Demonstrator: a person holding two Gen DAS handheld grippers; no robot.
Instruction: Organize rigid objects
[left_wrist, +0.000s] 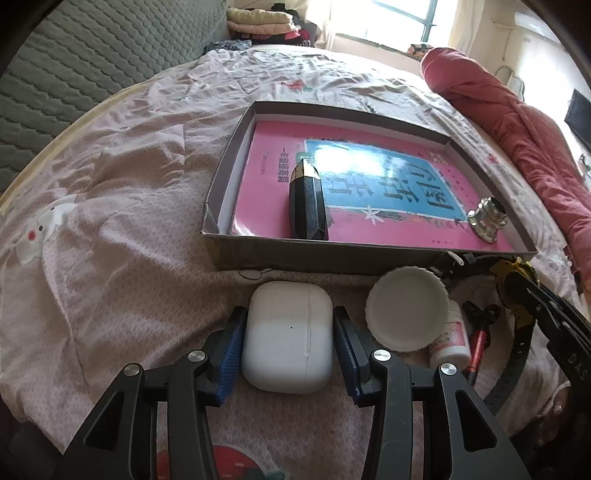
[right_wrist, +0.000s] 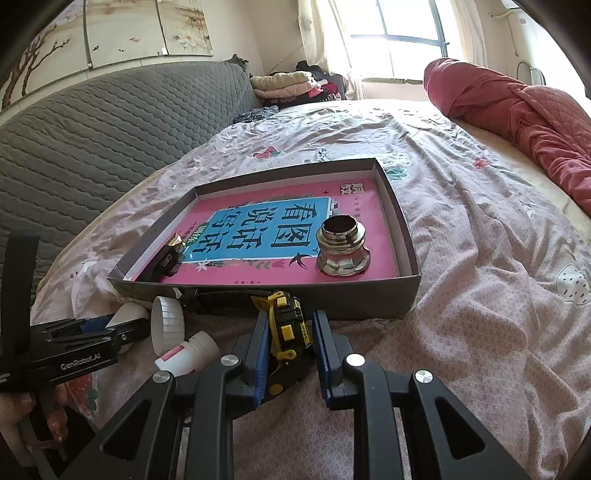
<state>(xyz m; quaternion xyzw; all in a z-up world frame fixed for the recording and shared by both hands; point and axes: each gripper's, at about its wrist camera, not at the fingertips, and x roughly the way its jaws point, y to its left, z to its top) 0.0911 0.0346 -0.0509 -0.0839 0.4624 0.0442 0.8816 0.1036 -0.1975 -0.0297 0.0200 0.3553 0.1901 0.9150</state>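
Both grippers straddle items by the tray (left_wrist: 236, 258).
We bracket the earbud case (left_wrist: 287, 338) with the left gripper (left_wrist: 290, 332) wide, not touching; the right gripper (right_wrist: 290, 339), half-spread, flanks the tape measure (right_wrist: 286, 325).

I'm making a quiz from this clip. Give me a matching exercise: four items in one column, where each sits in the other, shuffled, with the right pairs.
Items:
1. earbud case
2. tape measure
3. metal cap
4. pill bottle

Places:
A. in the box, on the pink book
B. between the left gripper's fingers
C. lying on the bedsheet beside a white lid
D. between the right gripper's fingers

Pairs: 1-B, 2-D, 3-A, 4-C
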